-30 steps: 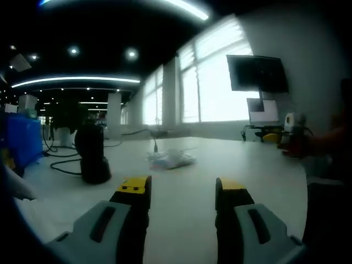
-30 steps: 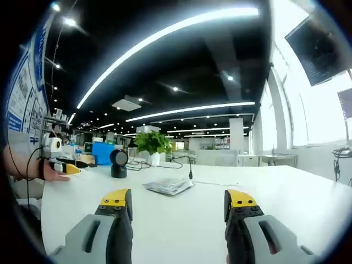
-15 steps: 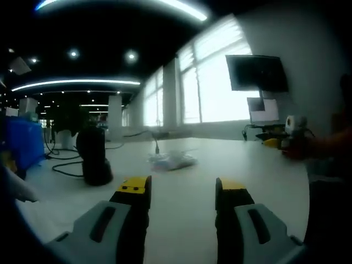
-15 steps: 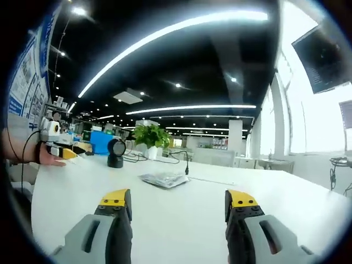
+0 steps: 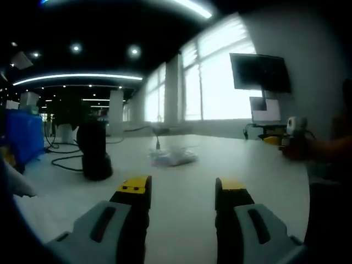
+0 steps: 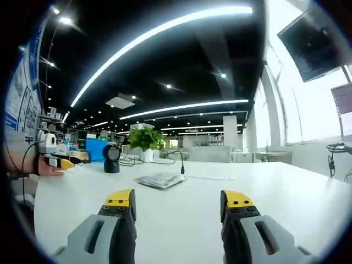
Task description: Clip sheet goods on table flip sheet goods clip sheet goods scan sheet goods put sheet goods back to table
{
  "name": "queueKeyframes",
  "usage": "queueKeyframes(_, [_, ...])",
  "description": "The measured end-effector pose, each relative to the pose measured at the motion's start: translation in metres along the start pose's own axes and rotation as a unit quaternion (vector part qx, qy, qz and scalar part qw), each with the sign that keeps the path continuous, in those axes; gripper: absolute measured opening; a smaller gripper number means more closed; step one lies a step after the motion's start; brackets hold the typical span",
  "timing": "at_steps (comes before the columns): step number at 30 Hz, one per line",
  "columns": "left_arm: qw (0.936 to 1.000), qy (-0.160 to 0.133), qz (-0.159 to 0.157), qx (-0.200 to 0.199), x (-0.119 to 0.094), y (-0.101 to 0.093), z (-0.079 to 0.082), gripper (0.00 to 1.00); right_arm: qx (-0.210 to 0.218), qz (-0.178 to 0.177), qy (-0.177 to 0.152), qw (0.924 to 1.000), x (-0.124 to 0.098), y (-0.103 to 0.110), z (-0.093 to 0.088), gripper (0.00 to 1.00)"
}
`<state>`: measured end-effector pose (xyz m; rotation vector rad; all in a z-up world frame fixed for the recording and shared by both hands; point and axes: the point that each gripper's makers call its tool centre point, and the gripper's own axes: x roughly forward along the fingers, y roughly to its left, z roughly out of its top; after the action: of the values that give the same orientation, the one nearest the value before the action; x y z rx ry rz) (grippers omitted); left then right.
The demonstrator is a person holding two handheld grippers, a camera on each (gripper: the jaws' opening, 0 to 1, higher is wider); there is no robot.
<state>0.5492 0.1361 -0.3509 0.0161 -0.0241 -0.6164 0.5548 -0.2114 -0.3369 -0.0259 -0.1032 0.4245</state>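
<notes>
A white table [image 5: 181,203] in a dim office spreads before the left tongs [image 5: 182,190], jaws apart and empty; the sheet goods [image 5: 174,158] lie ahead, a black scanner [image 5: 95,158] ahead-left. In the right gripper view, the right tongs [image 6: 178,201] gape empty too, with the sheet goods [image 6: 159,180] ahead and the scanner [image 6: 111,159] beyond to the left.

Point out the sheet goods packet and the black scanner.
sheet goods packet [image 6: 160,180], right gripper view, middle of the flat pack.
black scanner [image 5: 95,155], left gripper view, its dark body.

My jaws look like matt grey plastic with yellow tips; the sheet goods [image 6: 160,180] are glossy, crinkled film on the smooth white table [image 6: 181,214].
</notes>
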Motion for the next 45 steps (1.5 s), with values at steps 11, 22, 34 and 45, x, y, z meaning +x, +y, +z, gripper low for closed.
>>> queueKeyframes(11, [0.9991,0.024,-0.025,0.023,0.004,0.000,-0.007,0.38,0.002,0.002,-0.002,1.0000,0.001,0.001,-0.001,0.57])
queueKeyframes(22, [0.9988,0.013,0.005,0.048,0.001,0.005,-0.005,0.42,0.002,-0.001,0.006,1.0000,0.001,0.000,-0.004,0.51])
queueKeyframes(34, [0.9998,0.004,-0.001,0.021,-0.001,0.011,-0.003,0.42,0.000,0.003,0.008,1.0000,0.000,0.002,-0.005,0.51])
queueKeyframes(45, [1.0000,-0.002,-0.004,0.006,-0.001,0.013,-0.001,0.42,0.002,0.001,0.003,1.0000,-0.001,0.000,-0.003,0.51])
